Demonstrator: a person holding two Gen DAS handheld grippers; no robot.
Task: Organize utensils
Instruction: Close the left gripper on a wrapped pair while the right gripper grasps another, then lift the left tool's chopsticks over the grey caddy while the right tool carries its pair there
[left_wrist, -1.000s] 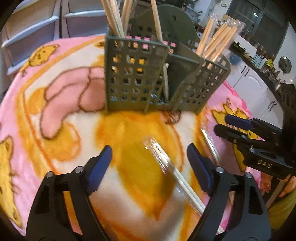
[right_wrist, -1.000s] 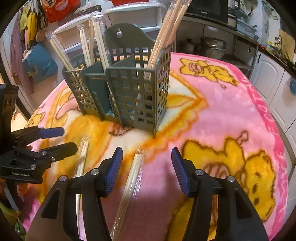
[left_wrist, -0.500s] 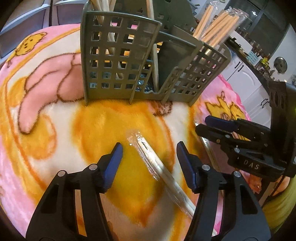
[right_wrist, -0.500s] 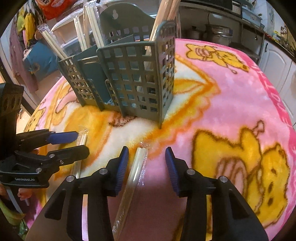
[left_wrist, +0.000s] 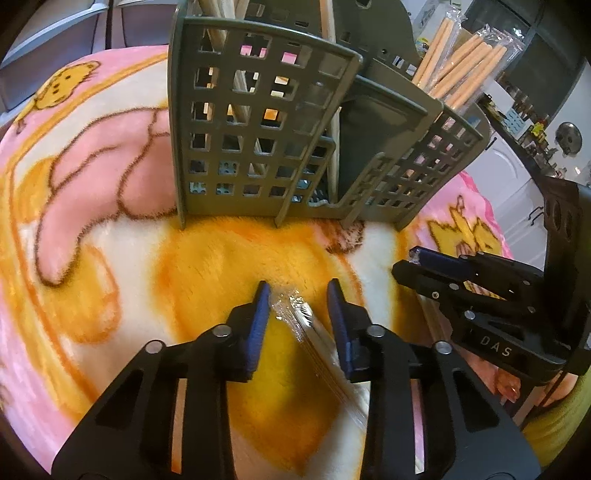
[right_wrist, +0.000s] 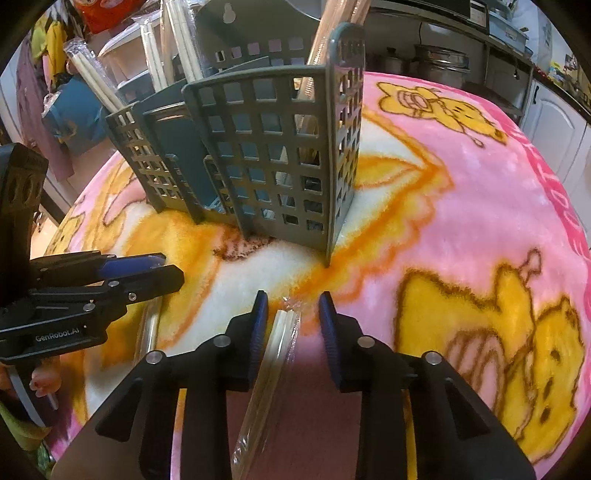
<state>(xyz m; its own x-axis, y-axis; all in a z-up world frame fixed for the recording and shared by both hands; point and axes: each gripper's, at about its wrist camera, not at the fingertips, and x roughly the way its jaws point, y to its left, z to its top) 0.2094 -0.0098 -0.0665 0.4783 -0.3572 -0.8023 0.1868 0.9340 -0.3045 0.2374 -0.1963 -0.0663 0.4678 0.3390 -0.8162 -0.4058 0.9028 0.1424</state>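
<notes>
While both pairs of jaws are closing, each black two-finger tool with blue pads straddles its own clear-wrapped pair of pale wooden chopsticks lying flat on the pink and yellow cartoon-bear fleece blanket (right_wrist: 480, 192). Seen from its own camera, the left gripper (left_wrist: 297, 295) has one wrapped chopstick pack (left_wrist: 314, 332) between its pads, the crinkled wrapper end at the tips and the pack running away toward 5 o'clock; the left pad sits right at the wrapper and the right pad lies close beside it, yet a gap shows, so the pads are not yet pinching. From the right camera, the right gripper (right_wrist: 291, 306) frames a second wrapped chopstick pack (right_wrist: 277, 350), which runs back toward 7 o'clock; its left pad is just beside the sticks, its right pad apart from them. A grey perforated plastic utensil caddy (left_wrist: 258, 147) stands upright on the blanket at 12 o'clock from both tools, well apart from the two packs. I count at least three compartments in it, each holding upright wrapped chopsticks: tan ones at its 2 o'clock corner in the left view, whiter ones at 10 o'clock in the right view. Their exact number I cannot tell. Each gripper shows in the other's view, side by side and near each other.
</notes>
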